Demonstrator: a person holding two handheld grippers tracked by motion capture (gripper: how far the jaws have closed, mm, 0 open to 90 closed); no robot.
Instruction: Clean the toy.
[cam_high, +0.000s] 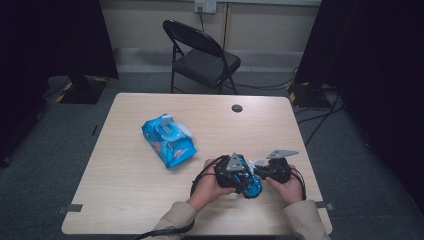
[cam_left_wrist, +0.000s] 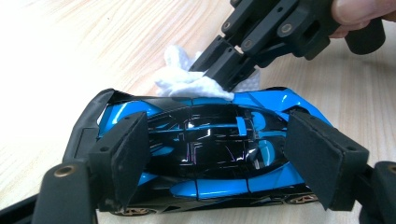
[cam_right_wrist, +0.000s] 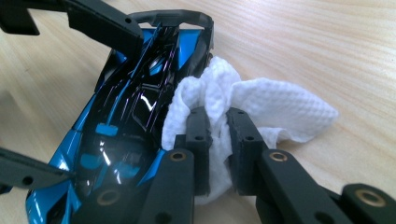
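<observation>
A glossy blue and black toy car (cam_left_wrist: 210, 140) lies on its side on the wooden table (cam_high: 150, 200), near the front right. My left gripper (cam_left_wrist: 219, 135) is shut on it, one pad against each end of the body. My right gripper (cam_right_wrist: 218, 121) is shut on a crumpled white wipe (cam_right_wrist: 275, 107) and presses it against the car (cam_right_wrist: 135, 107) along its upper edge. From above, both hands sit close together, with the left gripper (cam_high: 235, 172) and right gripper (cam_high: 265, 167) meeting over the car (cam_high: 251, 186).
A blue pack of wet wipes (cam_high: 167, 140) lies mid-table to the left, its flap open. A small dark round hole (cam_high: 237, 108) marks the table's far edge. A black folding chair (cam_high: 202, 55) stands beyond the table.
</observation>
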